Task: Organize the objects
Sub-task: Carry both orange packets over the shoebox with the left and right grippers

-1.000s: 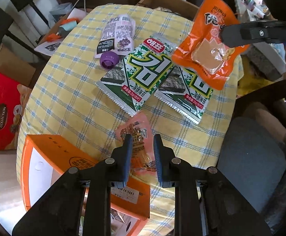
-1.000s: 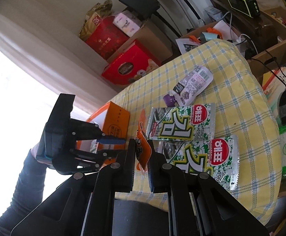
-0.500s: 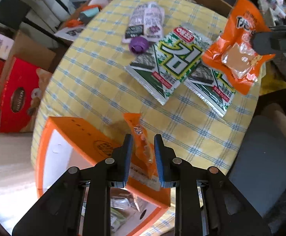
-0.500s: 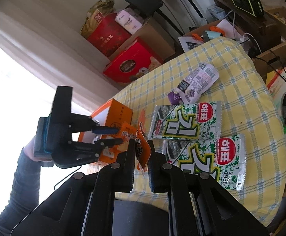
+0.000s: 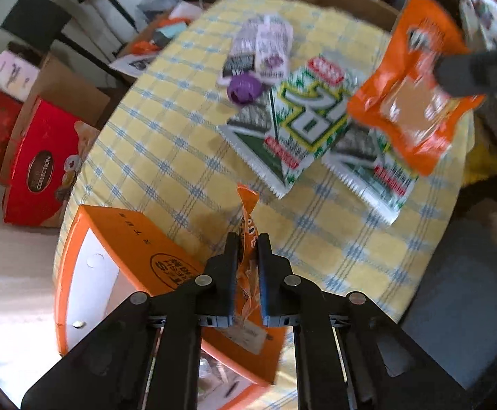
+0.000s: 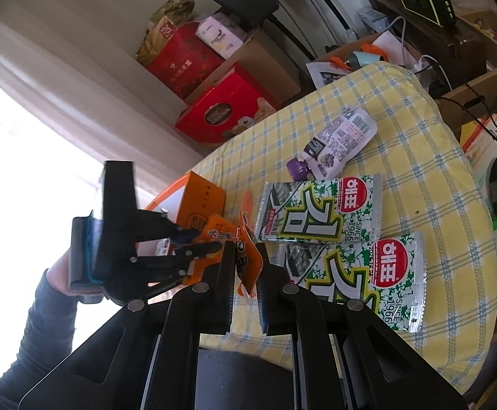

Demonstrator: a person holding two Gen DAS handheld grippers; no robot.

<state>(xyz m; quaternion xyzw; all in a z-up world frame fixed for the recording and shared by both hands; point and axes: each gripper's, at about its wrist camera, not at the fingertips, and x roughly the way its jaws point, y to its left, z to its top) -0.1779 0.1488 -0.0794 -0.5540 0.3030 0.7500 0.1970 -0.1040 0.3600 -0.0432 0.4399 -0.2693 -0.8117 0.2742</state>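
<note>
In the left wrist view my left gripper (image 5: pixel 247 241) pinches a small orange snack packet (image 5: pixel 247 201) on edge, its jaws closing tight on it, just over the near wall of an open orange box (image 5: pixel 122 239). At the top right, my right gripper (image 5: pixel 467 71) hangs a larger orange snack packet (image 5: pixel 412 109) above the table. From the right wrist view, my right gripper (image 6: pixel 246 249) is shut on that larger packet (image 6: pixel 252 270). The left gripper (image 6: pixel 204 241) holds the small packet (image 6: pixel 217 230) beside the orange box (image 6: pixel 197 198).
Two green seaweed packets (image 5: pixel 303 126) (image 5: pixel 378 171) and a purple-capped pouch (image 5: pixel 265 51) lie on the yellow checked tablecloth (image 5: pixel 166 143). Red gift boxes (image 5: pixel 40 171) and cardboard boxes stand on the floor to the left. A grey chair seat (image 5: pixel 453 290) is at the right.
My left gripper lifted the small orange packet off the tablecloth, carried it toward the orange box and squeezed tighter. The right gripper kept still with its packet.
</note>
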